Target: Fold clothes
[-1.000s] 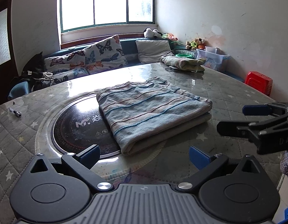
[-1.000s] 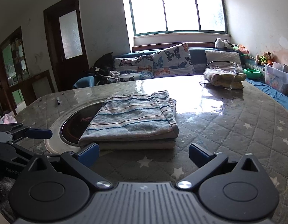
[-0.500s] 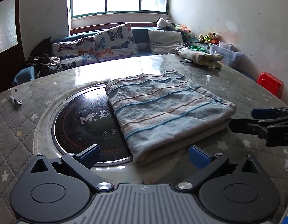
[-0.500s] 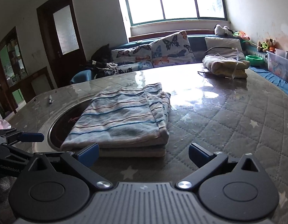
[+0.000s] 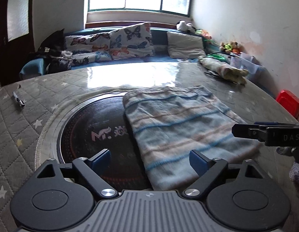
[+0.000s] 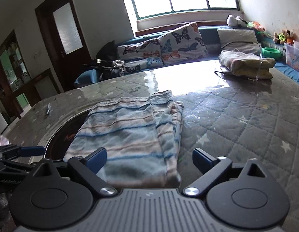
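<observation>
Quilted, glass-topped table point(image 5: 52, 89) in a sitting room. Nearest, left hand-held gripper point(image 5: 149, 160) and right hand-held gripper point(image 6: 149, 159), both empty-jawed and closing around the near edge of one folded striped garment point(image 6: 130, 133), probably for another fold. Garment half over the dark round inset point(image 5: 95, 133). Farther back, one second folded bundle point(image 6: 246, 63), seemingly bagged. Beyond, a cushioned bench point(image 6: 211, 36).

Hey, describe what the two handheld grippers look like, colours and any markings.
Both match: a ribbed grey body, two round black discs, black linkage arms with silver pivot screws, and blue pads on the jaws. The left gripper and right gripper each show this. From the side, the right gripper carries white letters "DAS", and the left one white lettering that is hard to read.
</observation>
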